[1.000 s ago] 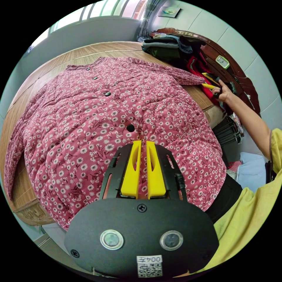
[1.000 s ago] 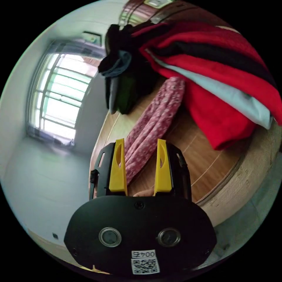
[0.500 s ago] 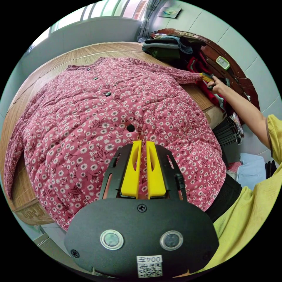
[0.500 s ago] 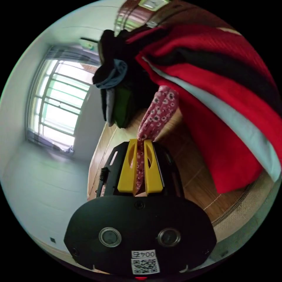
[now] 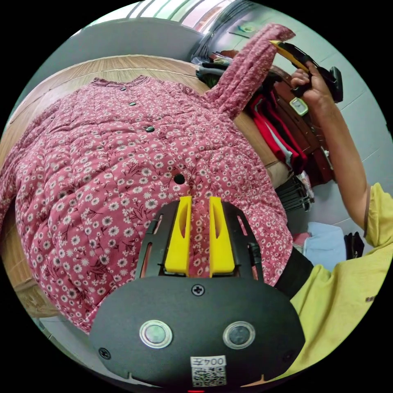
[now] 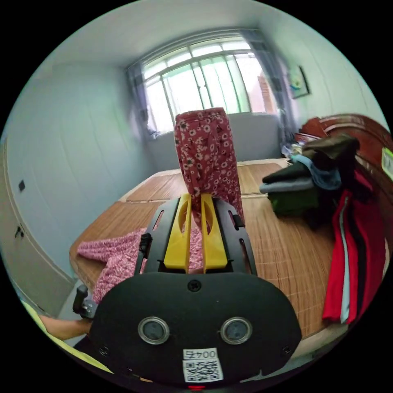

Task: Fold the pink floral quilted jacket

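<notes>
The pink floral quilted jacket [image 5: 123,163] lies spread, buttoned front up, on a wooden mat-covered bed [image 5: 102,65]. My left gripper [image 5: 199,201] sits low over its bottom hem near the lowest button, jaws closed on a ridge of the quilted fabric. In a person's hand, my right gripper [image 5: 286,47] holds one sleeve [image 5: 245,77] by the cuff, lifted well above the bed. In the right gripper view, the right gripper [image 6: 195,198] is shut on that sleeve [image 6: 204,155], which stands up above the jaws. The jacket's other sleeve [image 6: 106,249] lies flat on the mat.
A pile of folded dark clothes [image 6: 307,184] and red garments [image 6: 356,245] sit on the bed by the dark wooden headboard [image 6: 360,127]. A window [image 6: 204,90] is on the far wall. The person's yellow sleeve [image 5: 348,286] is beside the bed edge.
The right gripper closed on the sleeve cuff and lifted it off the bed. The left gripper's jaws now stand a little wider, with jacket fabric between them.
</notes>
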{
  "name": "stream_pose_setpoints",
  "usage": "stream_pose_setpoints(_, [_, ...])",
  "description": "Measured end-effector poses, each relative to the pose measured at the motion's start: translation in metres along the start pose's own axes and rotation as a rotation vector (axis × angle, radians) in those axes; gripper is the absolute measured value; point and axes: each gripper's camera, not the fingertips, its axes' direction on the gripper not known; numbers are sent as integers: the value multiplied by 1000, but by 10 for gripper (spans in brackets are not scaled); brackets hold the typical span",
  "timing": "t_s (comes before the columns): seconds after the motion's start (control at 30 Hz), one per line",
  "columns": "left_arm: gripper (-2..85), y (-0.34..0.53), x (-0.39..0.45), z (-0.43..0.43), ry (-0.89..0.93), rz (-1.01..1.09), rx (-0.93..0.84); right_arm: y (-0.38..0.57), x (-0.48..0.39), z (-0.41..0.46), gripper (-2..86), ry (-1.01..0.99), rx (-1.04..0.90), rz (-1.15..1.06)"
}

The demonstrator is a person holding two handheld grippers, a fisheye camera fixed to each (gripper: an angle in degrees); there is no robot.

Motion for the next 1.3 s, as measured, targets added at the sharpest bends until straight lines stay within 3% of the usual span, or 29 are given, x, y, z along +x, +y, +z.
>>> stream_pose_setpoints(0.17, [140,10,-33,-43,92,-19,170,32,-131,70,55,-26,-123,-214])
stream_pose_setpoints(0.37, [180,10,-104,-73,170,-135,290,95,-190,143,123,-193,-385,-260])
stream_pose_setpoints(0.5, [186,10,-137,-87,171,-198,329,123,-170,139,135,-163,-409,-200])
stream_pose_setpoints(0.73, [173,-4,-190,-110,176,-338,400,169,-49,122,121,127,-495,41])
stream_pose_setpoints(0.87, [171,-30,-211,-99,142,-423,325,191,-8,124,96,130,-505,161])
stream_pose_setpoints(1.0, [162,-49,-214,-87,123,-445,309,201,-11,131,85,164,-497,146])
stream_pose_setpoints(1.3, [35,-89,-172,-92,-26,-344,348,209,-1,132,79,146,-468,172])
